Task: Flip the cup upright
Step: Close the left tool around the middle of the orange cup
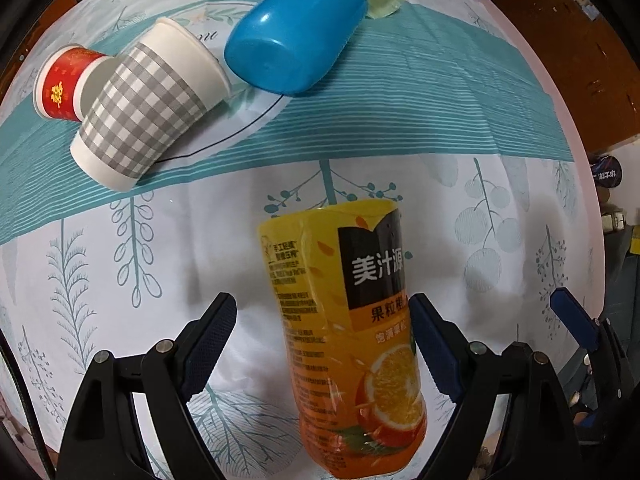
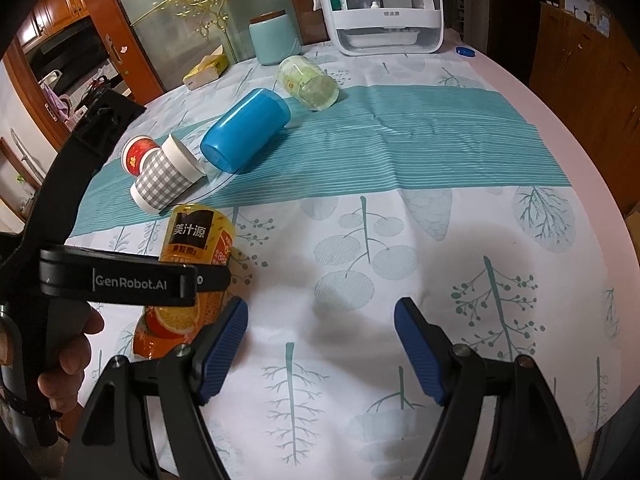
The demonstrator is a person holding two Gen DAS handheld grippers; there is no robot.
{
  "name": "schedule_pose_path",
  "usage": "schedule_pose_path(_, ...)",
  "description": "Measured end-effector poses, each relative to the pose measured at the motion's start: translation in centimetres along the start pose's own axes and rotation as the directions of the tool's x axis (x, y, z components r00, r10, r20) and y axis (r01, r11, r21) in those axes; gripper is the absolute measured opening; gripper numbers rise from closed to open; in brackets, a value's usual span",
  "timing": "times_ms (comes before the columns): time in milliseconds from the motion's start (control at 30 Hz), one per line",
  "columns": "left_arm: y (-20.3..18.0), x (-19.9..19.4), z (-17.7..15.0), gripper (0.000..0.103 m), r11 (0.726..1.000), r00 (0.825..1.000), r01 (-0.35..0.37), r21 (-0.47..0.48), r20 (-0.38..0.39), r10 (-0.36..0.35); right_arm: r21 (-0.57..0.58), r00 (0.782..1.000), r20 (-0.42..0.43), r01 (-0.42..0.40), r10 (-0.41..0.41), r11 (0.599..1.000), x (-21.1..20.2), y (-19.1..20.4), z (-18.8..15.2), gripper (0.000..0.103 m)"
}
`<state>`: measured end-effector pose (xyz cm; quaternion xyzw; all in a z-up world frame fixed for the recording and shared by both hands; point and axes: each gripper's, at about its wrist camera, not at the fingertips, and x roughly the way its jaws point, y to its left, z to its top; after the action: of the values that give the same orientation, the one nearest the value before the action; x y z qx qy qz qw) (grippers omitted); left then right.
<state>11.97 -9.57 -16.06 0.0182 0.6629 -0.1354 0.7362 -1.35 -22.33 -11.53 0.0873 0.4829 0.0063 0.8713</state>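
Note:
An orange juice-label cup [image 1: 352, 332] lies on the tablecloth between the open fingers of my left gripper [image 1: 322, 316]; the right pad is close to it, the left pad is apart. It also shows in the right wrist view [image 2: 192, 248], partly hidden by the left gripper's body. A grey checked paper cup [image 1: 148, 104], a red paper cup [image 1: 66, 84], a blue plastic cup [image 1: 296, 32] and a pale green cup [image 2: 308, 82] lie on their sides farther back. My right gripper [image 2: 320, 324] is open and empty over bare cloth.
A white appliance [image 2: 384, 8], a teal canister [image 2: 274, 38] and a yellow box [image 2: 206, 70] stand at the table's far side. The round table edge [image 2: 560, 128] curves along the right. A hand [image 2: 68, 356] holds the left gripper.

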Motion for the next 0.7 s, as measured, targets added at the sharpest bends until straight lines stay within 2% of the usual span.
schedule_pose_path(100,-0.2,0.2,-0.1,0.085,1.000,1.000,-0.005,0.002,0.004,0.005,0.011,1.000,-0.014,-0.005,0.006,1.000,0.4,-0.2,0.1,0.076)
schedule_pose_path(200,-0.2,-0.3,-0.2,0.072,1.000,1.000,0.003,0.005,0.018,-0.003,0.019,1.000,-0.021,-0.009,0.010,1.000,0.6,-0.3,0.1,0.076)
schedule_pose_path(300,-0.4,-0.7,-0.2,0.066,1.000,1.000,0.007,0.006,0.027,-0.008,0.014,1.000,-0.015,-0.007,0.007,1.000,0.5,-0.2,0.1,0.076)
schedule_pose_path(467,-0.4,-1.8,-0.3,0.065,1.000,0.998,-0.005,0.017,0.065,0.004,0.005,1.000,-0.008,-0.013,0.013,1.000,0.2,0.2,0.1,0.076)
schedule_pose_path(567,-0.9,-2.8,-0.5,0.063,0.999,0.993,-0.041,0.035,0.112,0.036,-0.001,1.000,-0.006,-0.017,0.017,1.000,0.0,0.5,0.1,0.076)
schedule_pose_path(700,-1.7,-4.1,-1.0,0.046,0.995,0.985,-0.076,0.064,0.162,0.065,-0.003,1.000,-0.004,-0.021,0.021,1.000,-0.2,0.7,0.0,0.076)
